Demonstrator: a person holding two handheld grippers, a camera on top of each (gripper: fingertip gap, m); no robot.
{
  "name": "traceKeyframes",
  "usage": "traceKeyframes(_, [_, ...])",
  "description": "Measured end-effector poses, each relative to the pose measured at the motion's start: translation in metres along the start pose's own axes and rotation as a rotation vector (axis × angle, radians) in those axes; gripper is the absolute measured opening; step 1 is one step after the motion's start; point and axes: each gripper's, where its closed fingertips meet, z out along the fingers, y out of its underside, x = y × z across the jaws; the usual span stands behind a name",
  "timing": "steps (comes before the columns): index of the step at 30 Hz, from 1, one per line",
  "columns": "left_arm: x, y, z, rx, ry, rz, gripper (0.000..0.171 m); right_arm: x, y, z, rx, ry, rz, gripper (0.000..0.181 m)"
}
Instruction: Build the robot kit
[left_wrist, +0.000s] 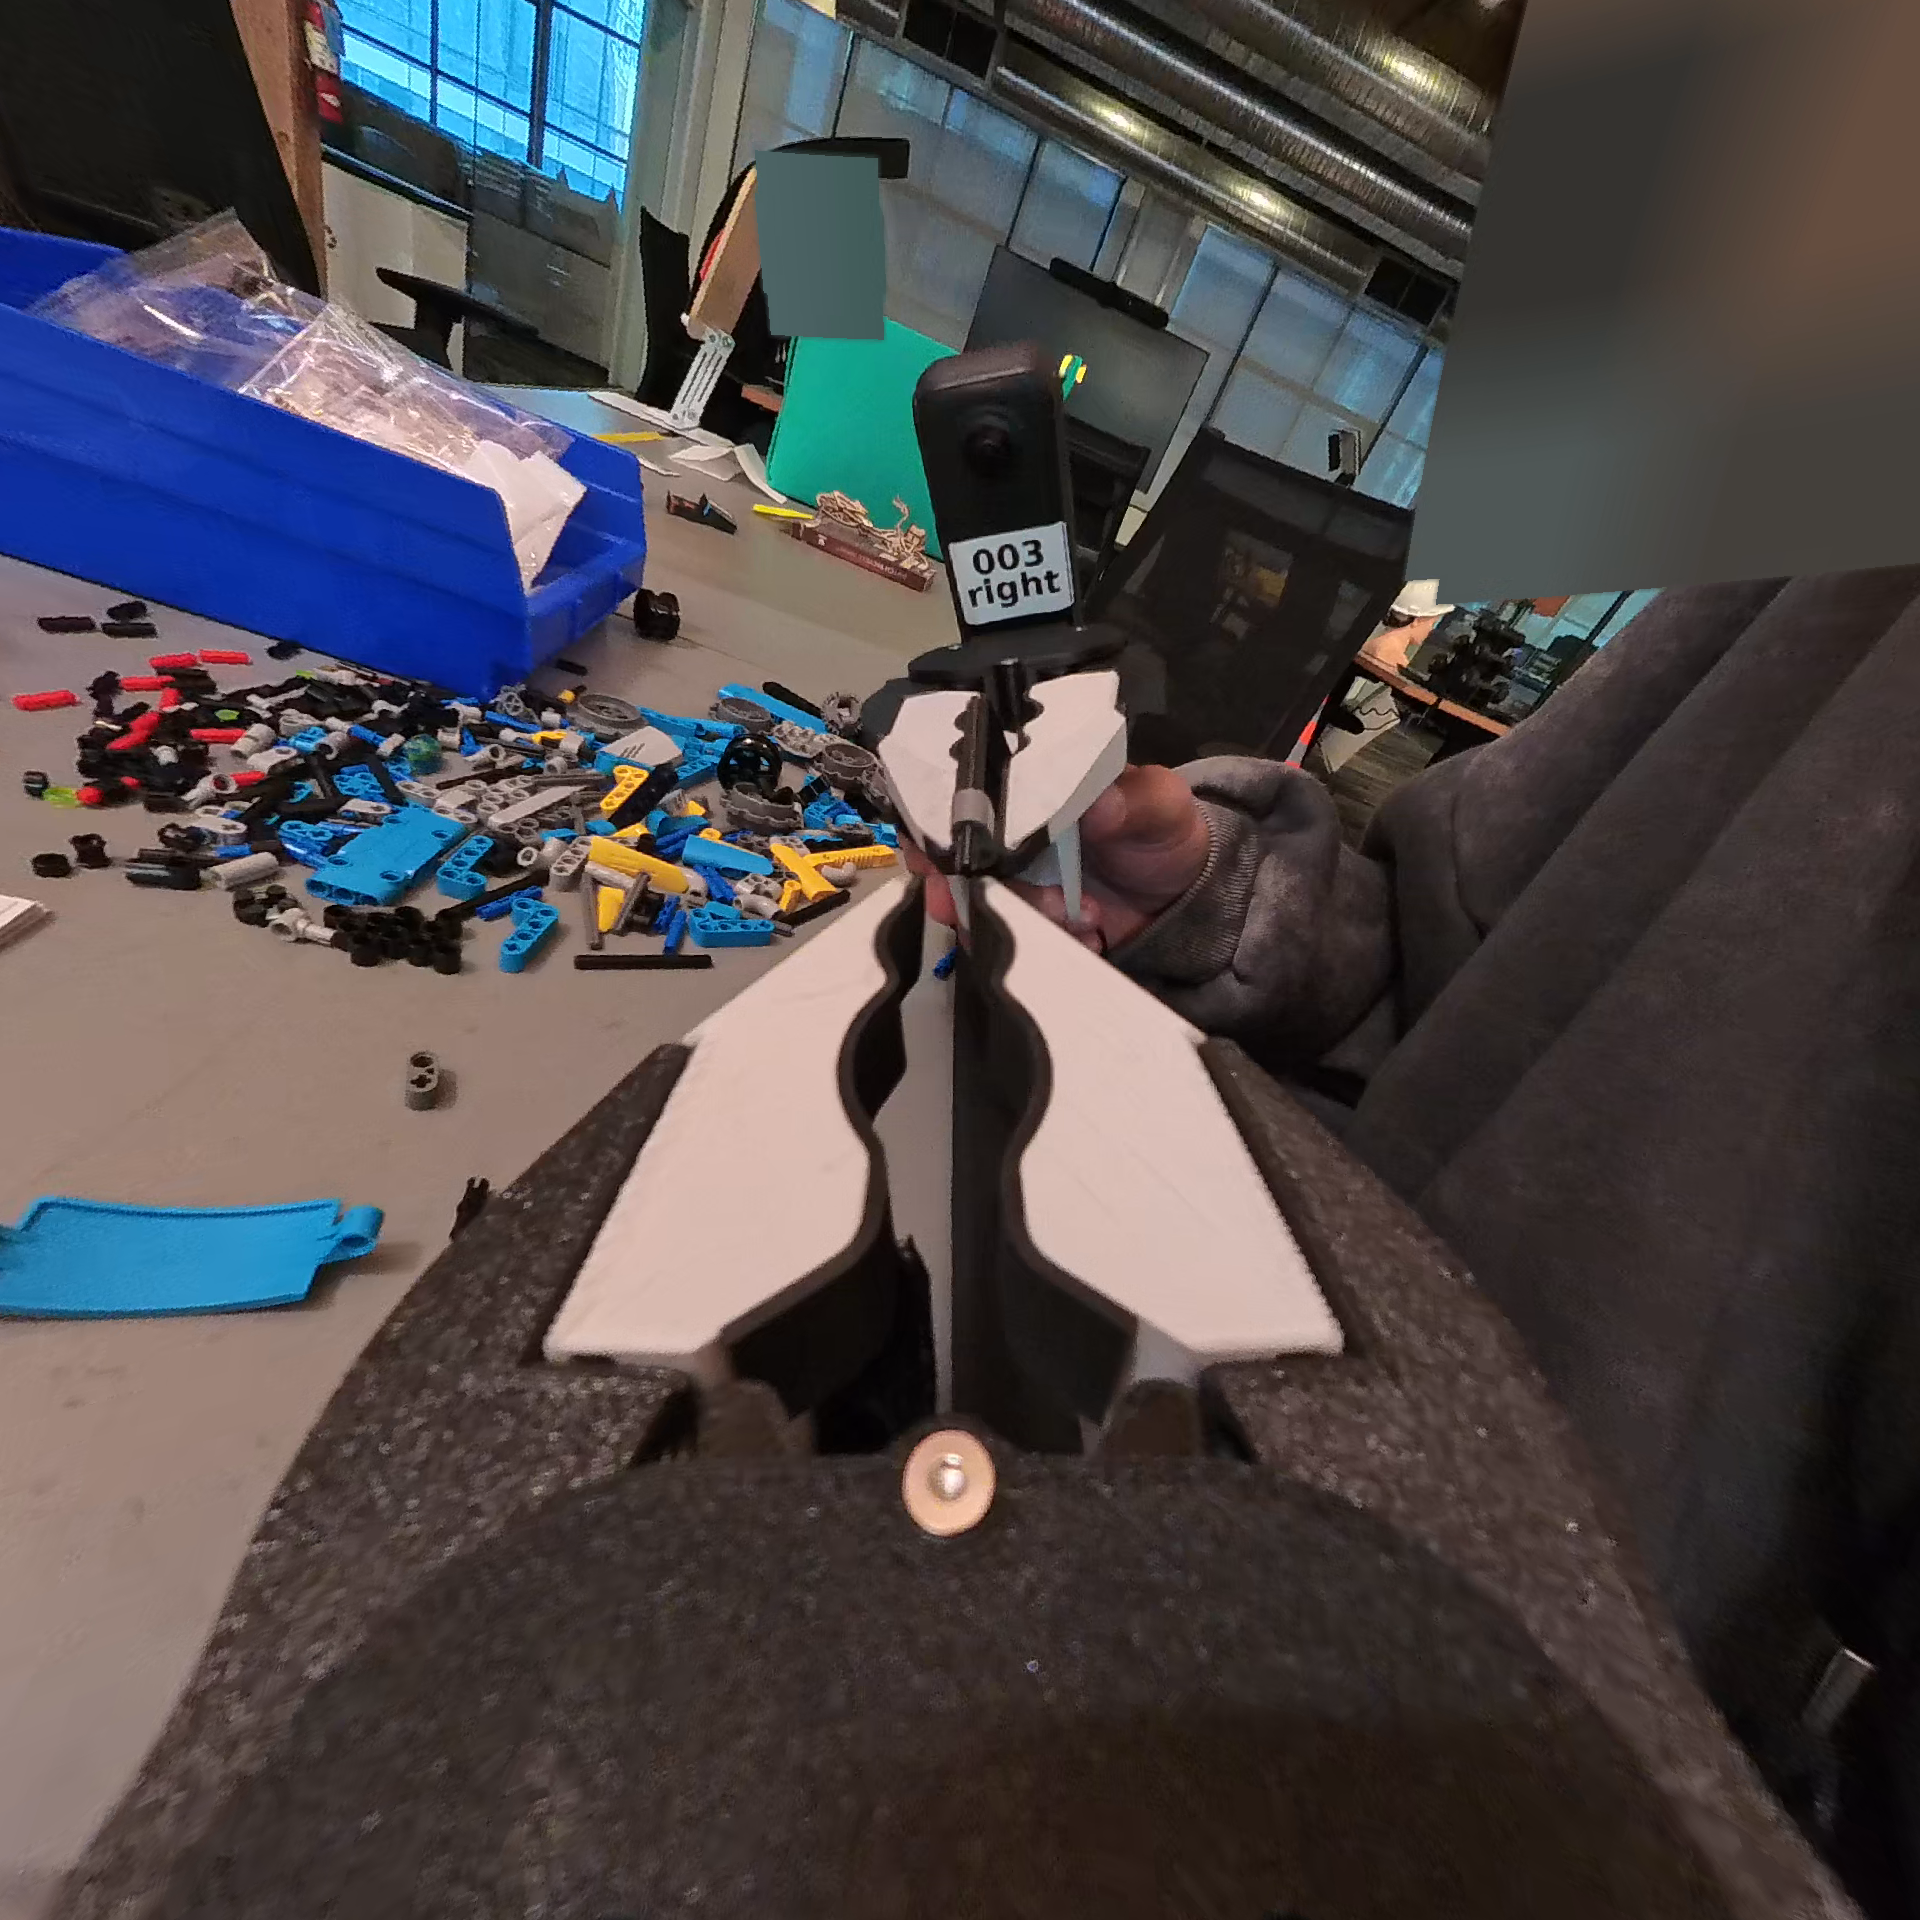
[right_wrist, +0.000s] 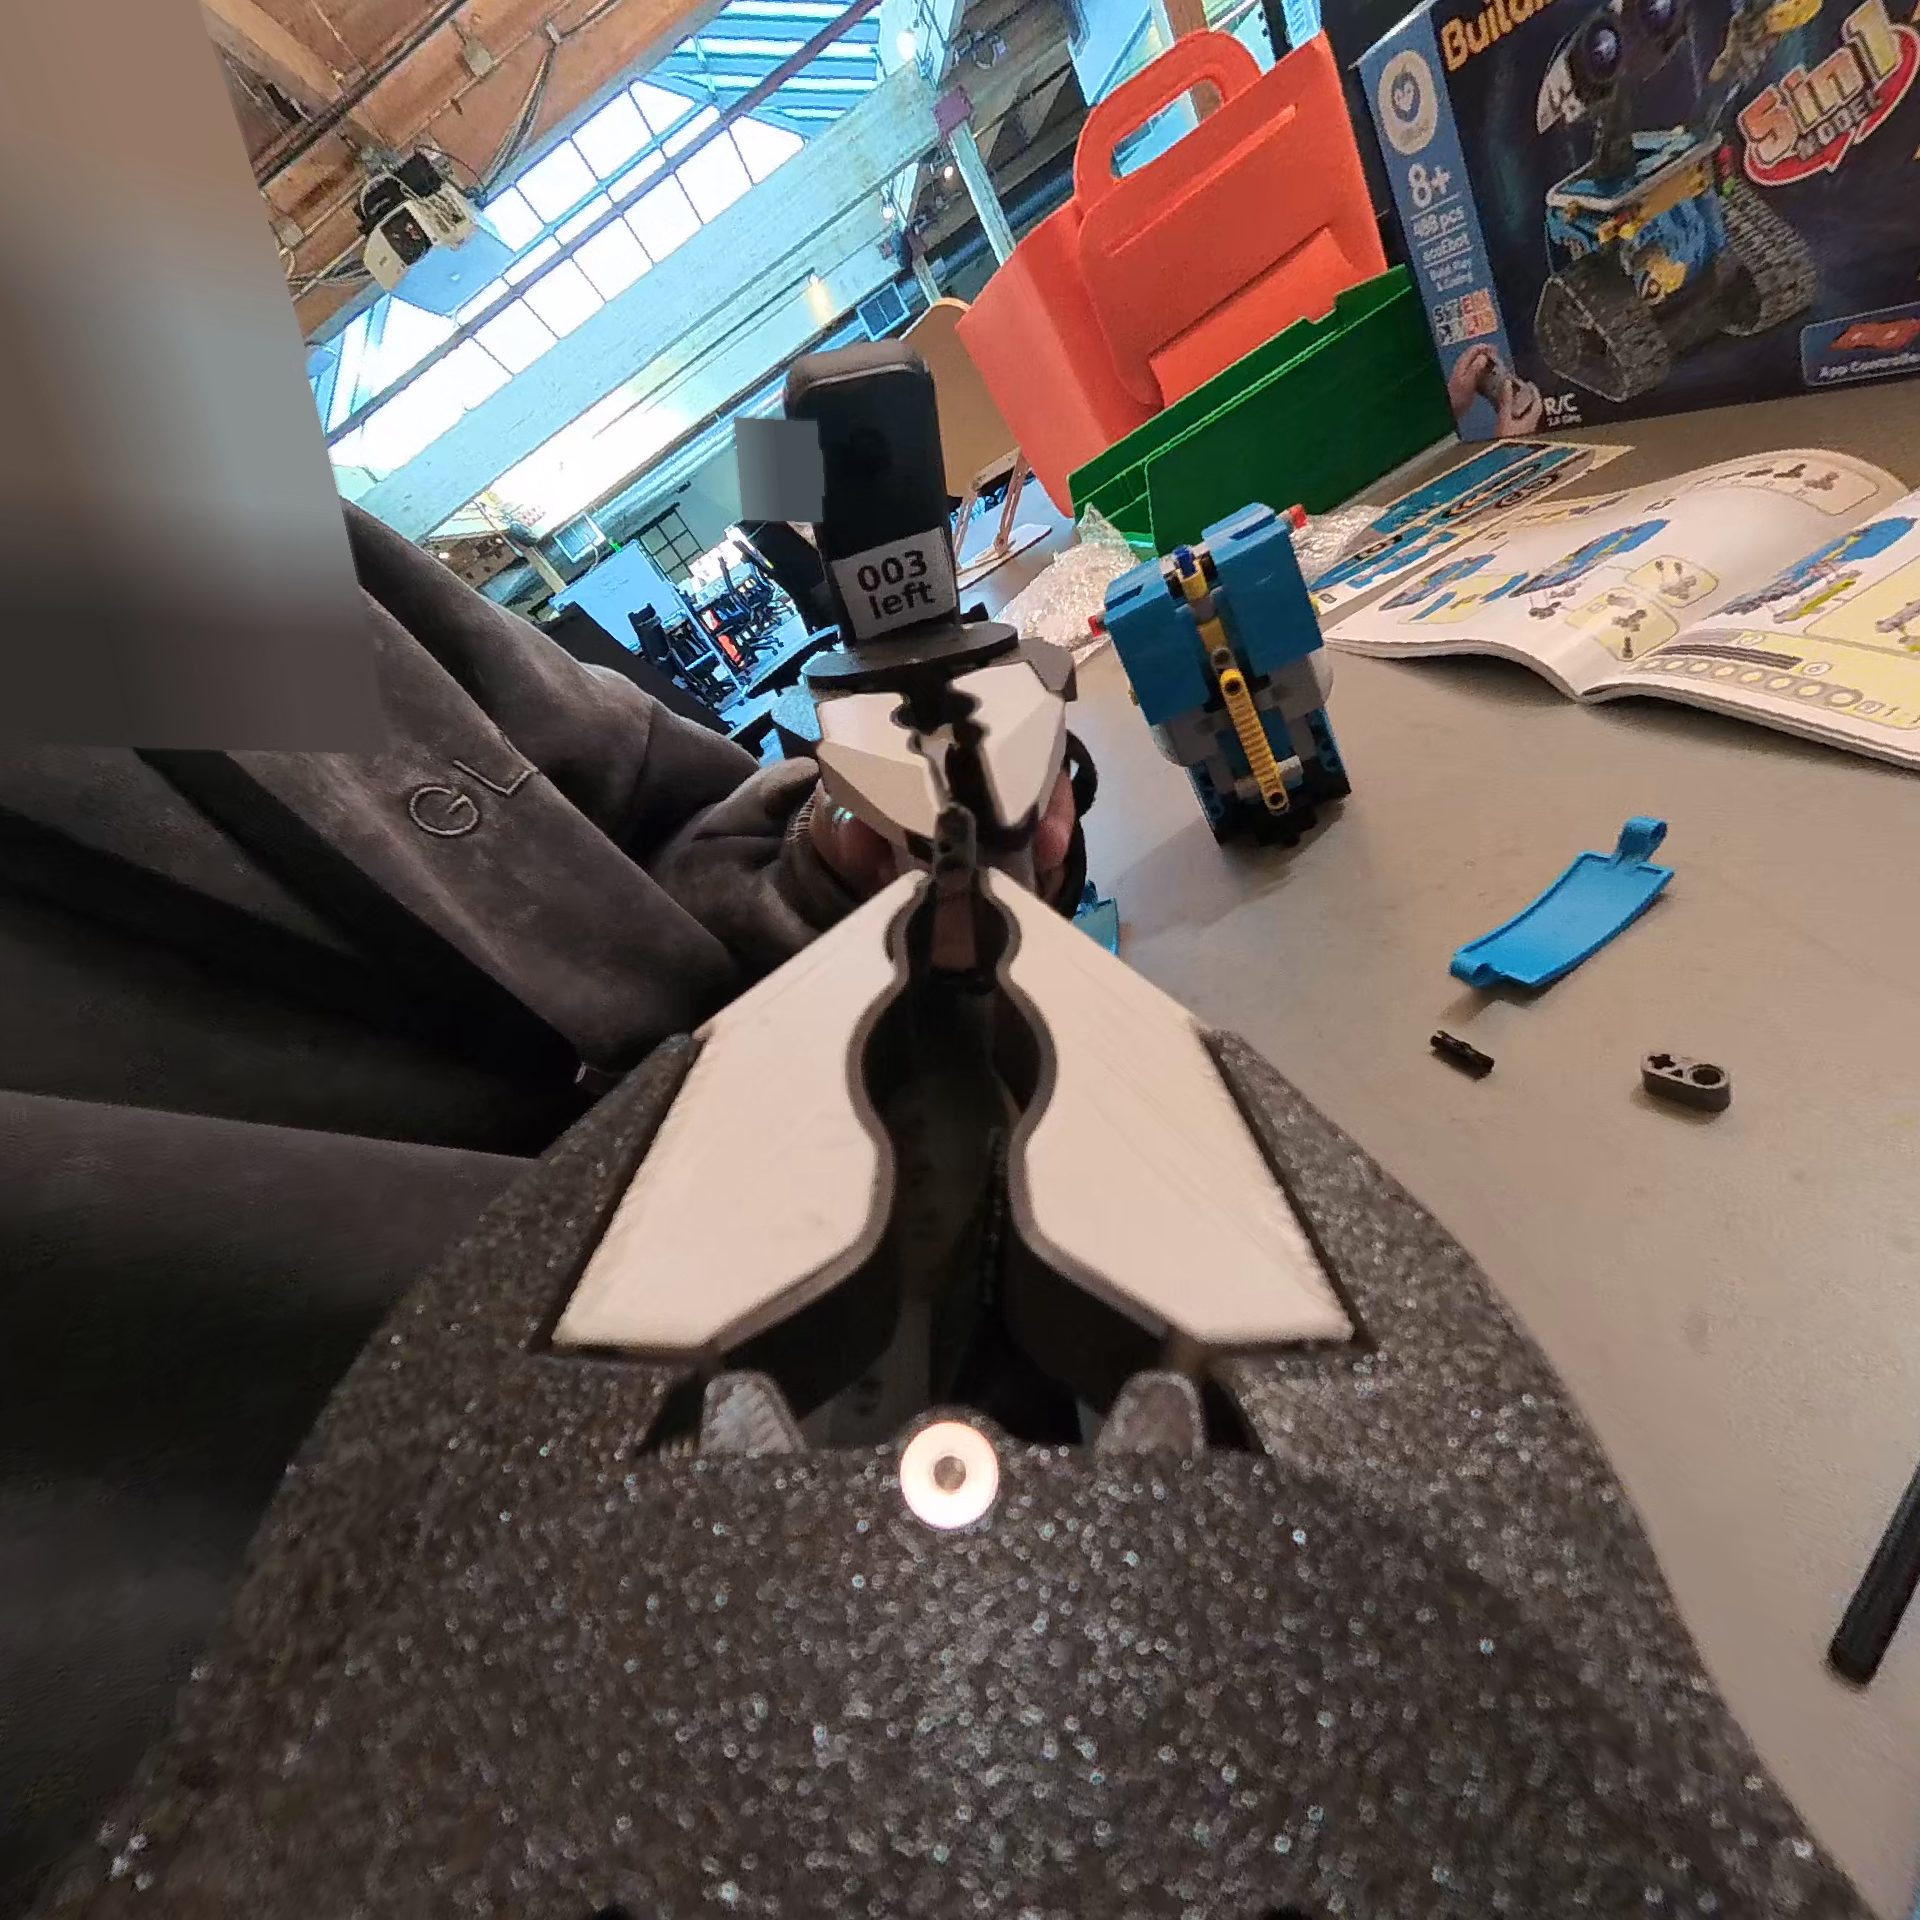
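A person in a dark grey sweatshirt (left_wrist: 1662, 1039) holds two grippers tip to tip above a grey table (left_wrist: 260, 1039); between them is a thin black rod with a grey sleeve (left_wrist: 968, 805).

On the far side of that rod from the person stand a blue plastic bin of clear bags (left_wrist: 312, 540), a printed cardboard box (right_wrist: 1662, 208), an orange plastic carry case (right_wrist: 1195, 260) and an open instruction booklet (right_wrist: 1662, 603). Nearer the rod on that same side are a half-built blue and grey brick model (right_wrist: 1226, 675) and a loose pile of blue, black, yellow and red building pieces (left_wrist: 520, 810).

The right gripper (right_wrist: 951, 894) has its white fingers pinched on the rod, which appears to point lengthwise toward the left gripper (left_wrist: 956, 899). The left gripper's fingers are drawn in to a slit just short of the rod's free end; whether they hold anything cannot be told.

A curved blue panel (right_wrist: 1558, 925) and a small grey connector (right_wrist: 1685, 1081) lie on the table just beyond the rod.
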Motion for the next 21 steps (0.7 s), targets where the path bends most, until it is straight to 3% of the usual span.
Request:
traceKeyframes(13, [0.002, 0.003, 0.002, -0.036, -0.023, 0.079, 0.003, 0.003, 0.006, 0.004, -0.031, 0.012, 0.004, 0.007])
traceKeyframes(16, [-0.002, 0.004, 0.002, -0.058, -0.117, 0.247, 0.004, 0.009, 0.007, 0.004, -0.030, 0.037, 0.038, 0.007])
traceKeyframes(21, [-0.018, 0.017, 0.004, -0.204, -0.399, 0.777, 0.003, 0.021, 0.008, 0.002, -0.027, 0.082, 0.109, 0.033])
